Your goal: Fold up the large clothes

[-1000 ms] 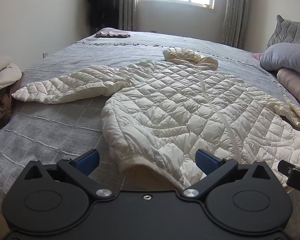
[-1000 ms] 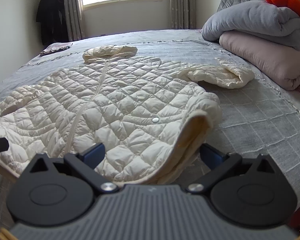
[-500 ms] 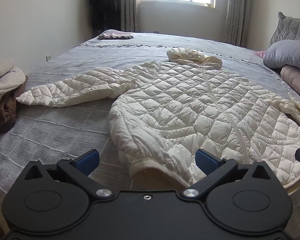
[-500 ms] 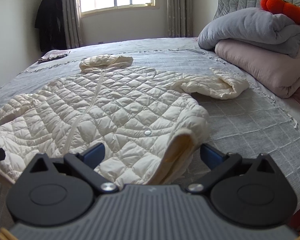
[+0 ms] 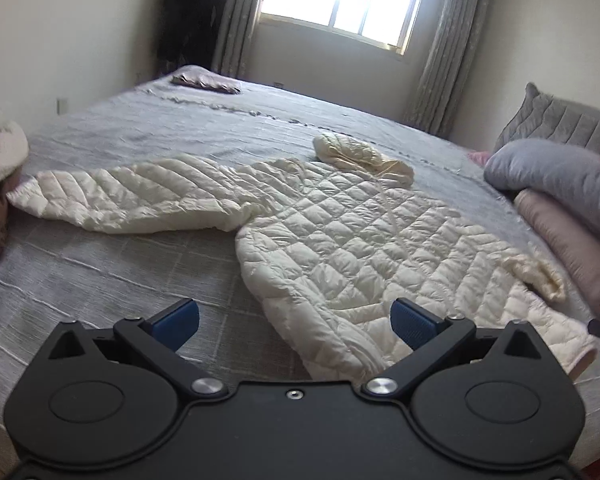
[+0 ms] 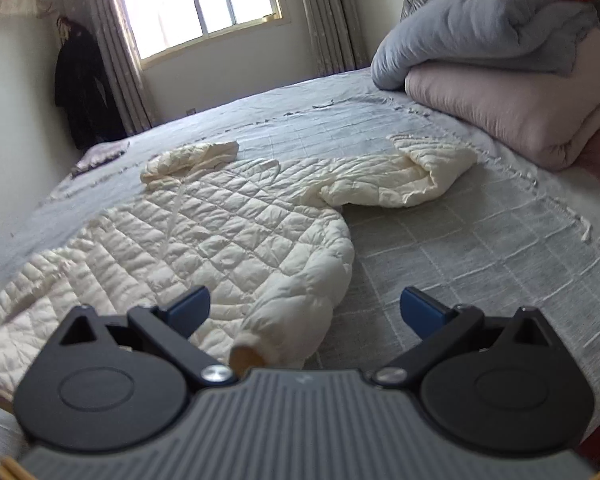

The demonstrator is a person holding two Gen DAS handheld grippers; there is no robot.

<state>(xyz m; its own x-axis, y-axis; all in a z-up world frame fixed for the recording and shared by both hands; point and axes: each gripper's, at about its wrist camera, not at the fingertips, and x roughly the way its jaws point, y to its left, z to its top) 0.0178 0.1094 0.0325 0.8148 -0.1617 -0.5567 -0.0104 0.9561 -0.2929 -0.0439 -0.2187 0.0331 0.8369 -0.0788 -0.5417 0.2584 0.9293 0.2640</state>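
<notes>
Two grippers hang low over a grey bed (image 5: 100,264), both spread wide with nothing between their blue pads. No container shows in either view. In the left wrist view, the cream quilted jacket (image 5: 352,248) lies flat from centre toward 4 o'clock, one sleeve (image 5: 132,200) stretched toward 9 o'clock and the hood (image 5: 360,152) at 1 o'clock; its hem corner sits between the left gripper (image 5: 294,322) fingers. In the right wrist view, the right gripper (image 6: 304,310) frames the jacket's other hem corner, a bunched sleeve (image 6: 404,176) at 1 o'clock. Folded quilts (image 6: 500,80) are stacked at 2 o'clock, clear of the jacket.
</notes>
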